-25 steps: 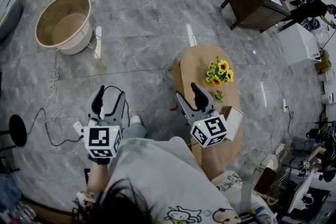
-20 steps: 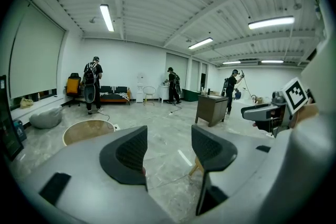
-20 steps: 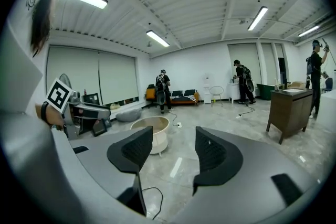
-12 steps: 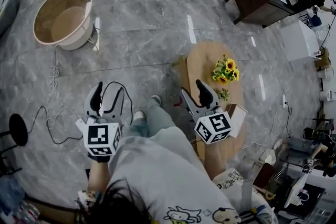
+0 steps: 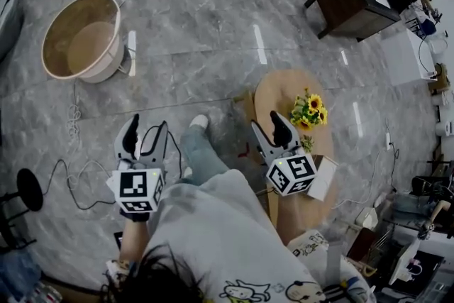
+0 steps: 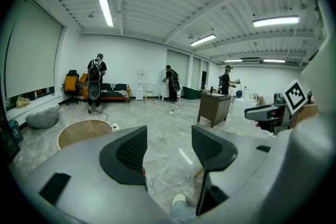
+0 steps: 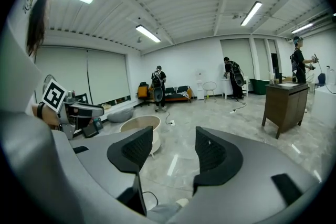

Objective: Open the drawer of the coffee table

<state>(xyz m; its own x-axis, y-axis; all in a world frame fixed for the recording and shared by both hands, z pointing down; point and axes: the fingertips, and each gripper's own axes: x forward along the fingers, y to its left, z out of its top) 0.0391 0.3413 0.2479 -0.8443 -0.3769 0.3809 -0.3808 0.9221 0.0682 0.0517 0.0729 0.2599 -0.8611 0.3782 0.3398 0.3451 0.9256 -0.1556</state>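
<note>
Left gripper (image 5: 145, 128) and right gripper (image 5: 266, 121) both spread, empty; table (image 5: 277, 90) lies just below the right one, drawer front unseen, so crouch and locate its pull first.

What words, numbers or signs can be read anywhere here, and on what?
None: no readable word or number shows in any view.
On the left gripper and the right gripper: square markers, black-and-white patterns, not letters.
On the shirt: cartoon drawings, any lettering too small to read.
</note>
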